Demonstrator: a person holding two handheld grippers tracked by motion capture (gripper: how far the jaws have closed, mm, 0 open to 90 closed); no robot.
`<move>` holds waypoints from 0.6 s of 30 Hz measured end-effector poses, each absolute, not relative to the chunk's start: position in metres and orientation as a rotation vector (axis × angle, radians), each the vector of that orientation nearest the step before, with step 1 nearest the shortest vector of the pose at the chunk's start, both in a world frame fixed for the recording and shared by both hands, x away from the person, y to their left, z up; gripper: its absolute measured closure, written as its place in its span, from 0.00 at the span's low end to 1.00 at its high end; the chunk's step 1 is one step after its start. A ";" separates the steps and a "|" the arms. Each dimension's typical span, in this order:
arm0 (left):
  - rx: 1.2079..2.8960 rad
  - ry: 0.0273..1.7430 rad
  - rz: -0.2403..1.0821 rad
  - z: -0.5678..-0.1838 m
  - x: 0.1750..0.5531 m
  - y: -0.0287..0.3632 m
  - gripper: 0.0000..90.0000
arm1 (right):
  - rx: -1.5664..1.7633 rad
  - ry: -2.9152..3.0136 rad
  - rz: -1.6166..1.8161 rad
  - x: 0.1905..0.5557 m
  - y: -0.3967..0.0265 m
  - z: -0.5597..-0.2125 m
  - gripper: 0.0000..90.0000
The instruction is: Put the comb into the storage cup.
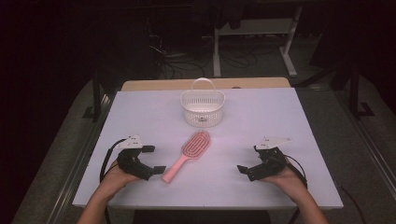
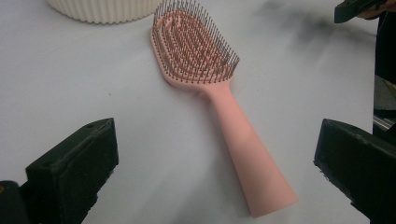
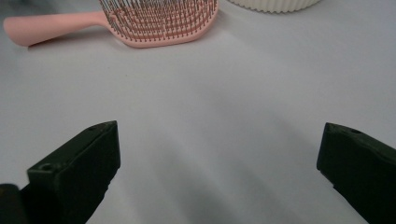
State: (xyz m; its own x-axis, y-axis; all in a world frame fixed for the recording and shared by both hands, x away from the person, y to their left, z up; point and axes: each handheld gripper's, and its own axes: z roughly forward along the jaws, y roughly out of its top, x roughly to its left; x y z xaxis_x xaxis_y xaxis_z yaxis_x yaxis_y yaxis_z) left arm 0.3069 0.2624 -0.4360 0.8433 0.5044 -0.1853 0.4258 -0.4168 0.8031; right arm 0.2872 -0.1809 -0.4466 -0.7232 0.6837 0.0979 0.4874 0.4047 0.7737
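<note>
Start of the reach, we judge. Pink hairbrush (image 1: 187,155) lies flat mid-bench (image 1: 140,112), bristles up, before the white basket (image 1: 202,108). Left claw (image 1: 153,159) gapes beside its handle; right claw (image 1: 250,161) gapes, well apart. Next: left closes on the handle.

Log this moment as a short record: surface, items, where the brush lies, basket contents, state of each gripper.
surface: white table
items: pink brush, white basket
brush: flat on the table, bristles up, head toward the basket, handle toward the person, apart from the basket
basket: upright at the far middle, handle up, nothing seen inside
left gripper: open, beside the brush handle, holding nothing
right gripper: open, over bare table, holding nothing
</note>
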 end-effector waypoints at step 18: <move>2.047 0.690 0.091 -0.431 0.308 0.260 0.00 | 1.028 2.424 1.236 0.288 -0.180 -0.444 0.00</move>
State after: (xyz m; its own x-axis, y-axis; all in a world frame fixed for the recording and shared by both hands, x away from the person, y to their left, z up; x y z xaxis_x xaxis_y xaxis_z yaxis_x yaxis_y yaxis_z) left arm 0.3080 0.2604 -0.4312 0.8388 0.5054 -0.2025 0.4353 -0.3990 0.8070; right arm 0.2878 -0.1799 -0.4437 -0.7265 0.6792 0.1039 0.4830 0.3973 0.7803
